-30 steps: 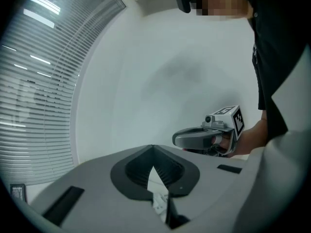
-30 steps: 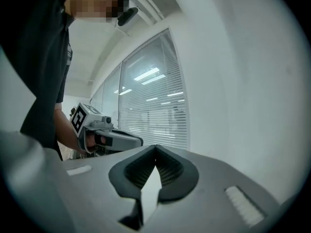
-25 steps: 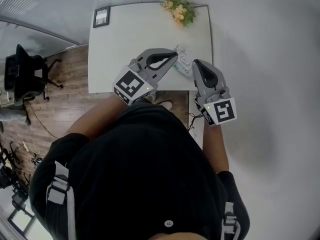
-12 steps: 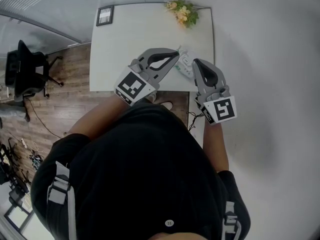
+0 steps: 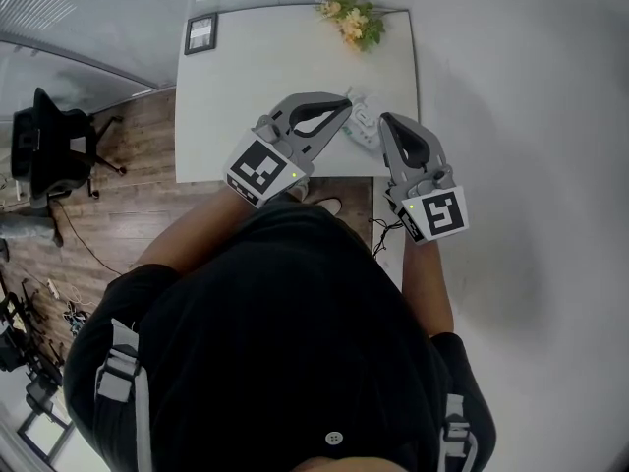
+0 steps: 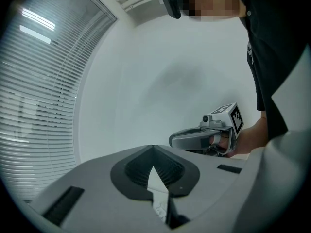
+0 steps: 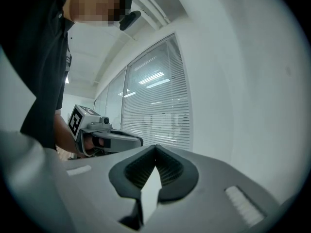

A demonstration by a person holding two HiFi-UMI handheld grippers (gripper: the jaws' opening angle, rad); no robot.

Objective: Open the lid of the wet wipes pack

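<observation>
Wet wipes pack [image 5: 363, 125], print unreadable, lies between closed left claw [image 5: 344, 107] and closed right claw [image 5: 384, 123].

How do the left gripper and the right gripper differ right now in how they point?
The left gripper slants across the white table toward the wet wipes pack from its left; the right gripper points nearly straight ahead at the pack's right side. The left gripper's jaw gap shows a pale, faintly printed surface; the right gripper's shows plain white. Both have jaw tips together, close by the pack.
</observation>
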